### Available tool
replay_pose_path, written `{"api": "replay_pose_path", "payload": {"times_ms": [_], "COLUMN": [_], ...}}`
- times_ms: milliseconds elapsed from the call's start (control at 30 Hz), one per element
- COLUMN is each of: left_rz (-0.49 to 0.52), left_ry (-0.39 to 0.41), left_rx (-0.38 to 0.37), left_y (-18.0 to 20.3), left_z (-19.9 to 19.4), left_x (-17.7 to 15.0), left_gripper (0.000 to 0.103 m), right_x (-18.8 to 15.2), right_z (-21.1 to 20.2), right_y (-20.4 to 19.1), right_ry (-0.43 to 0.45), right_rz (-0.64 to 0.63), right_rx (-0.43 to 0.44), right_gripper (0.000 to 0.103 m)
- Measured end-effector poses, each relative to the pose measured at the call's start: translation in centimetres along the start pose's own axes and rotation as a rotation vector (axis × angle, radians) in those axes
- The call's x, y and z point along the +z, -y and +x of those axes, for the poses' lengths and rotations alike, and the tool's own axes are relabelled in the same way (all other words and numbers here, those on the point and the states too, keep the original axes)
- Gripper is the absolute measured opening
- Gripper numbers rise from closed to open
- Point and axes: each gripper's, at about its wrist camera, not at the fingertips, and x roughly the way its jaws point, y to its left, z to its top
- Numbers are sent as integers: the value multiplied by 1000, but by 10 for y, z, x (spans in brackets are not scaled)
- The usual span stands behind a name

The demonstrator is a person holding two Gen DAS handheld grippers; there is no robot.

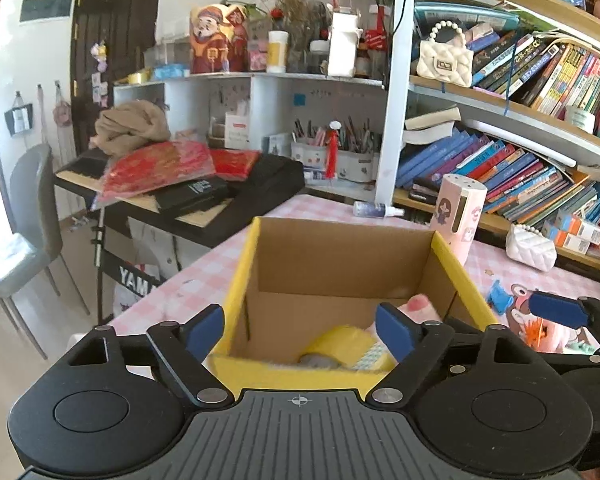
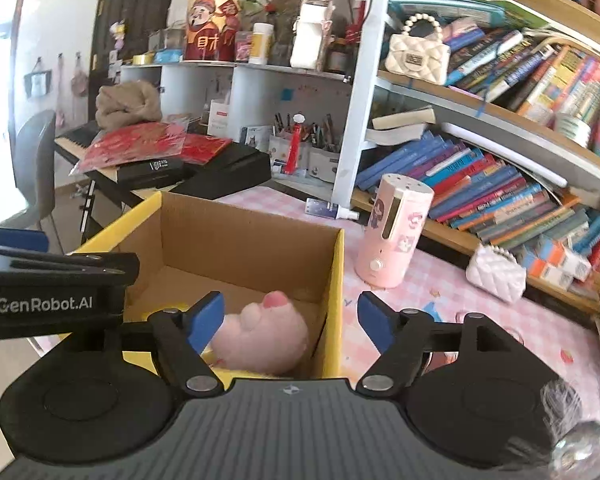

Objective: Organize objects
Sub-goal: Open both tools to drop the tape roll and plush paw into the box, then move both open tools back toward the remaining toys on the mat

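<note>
An open cardboard box (image 1: pixel 340 256) with yellow outer sides stands on a pink checked tablecloth (image 1: pixel 204 276). Inside it lie a pink plush toy (image 2: pixel 260 336) and a yellow roll of tape (image 1: pixel 340 344). My left gripper (image 1: pixel 300 328) hovers over the box's near edge, open, with nothing pressed between its blue pads. My right gripper (image 2: pixel 291 316) is open too and straddles the box's right wall (image 2: pixel 332 292): one finger is above the plush, the other outside the box. Neither gripper touches the contents. One of the right gripper's blue pads (image 1: pixel 556 312) shows at the right edge of the left wrist view.
A pink cylindrical device (image 2: pixel 396 232) and a white quilted purse (image 2: pixel 496 272) stand on the table right of the box. A small spray bottle (image 1: pixel 376 210) lies behind it. Packed bookshelves (image 2: pixel 500 184) fill the right side. A keyboard piled with red bags (image 1: pixel 160 168) and a chair (image 1: pixel 32 208) are at the left.
</note>
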Motion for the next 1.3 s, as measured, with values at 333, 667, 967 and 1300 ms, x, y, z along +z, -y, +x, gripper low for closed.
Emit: {"api": "replay_pose_path", "payload": {"times_ms": [333,667,967,1300], "left_rz": [19,44,97,156], "left_ry": [-71,-135,-164,-168], "left_rx": [18,10,-78,-198], "left_y": [-23,-32,-17,15], "left_z": [-36,-70,-84,-86], "left_x": [-41,-78,-96,-101], "left_gripper": [88,91,92,92], "right_x": [-41,-82,-107,-124], "right_z": [-35,-74,-104,-128], "right_y": [-31,-51,-44,-11], "right_ry": [-124,-219,-250,-272], "right_rz": [53,83,136,223], "right_rx": [-31,-66,-127,-255], "right_gripper": [77,79,81,82]}}
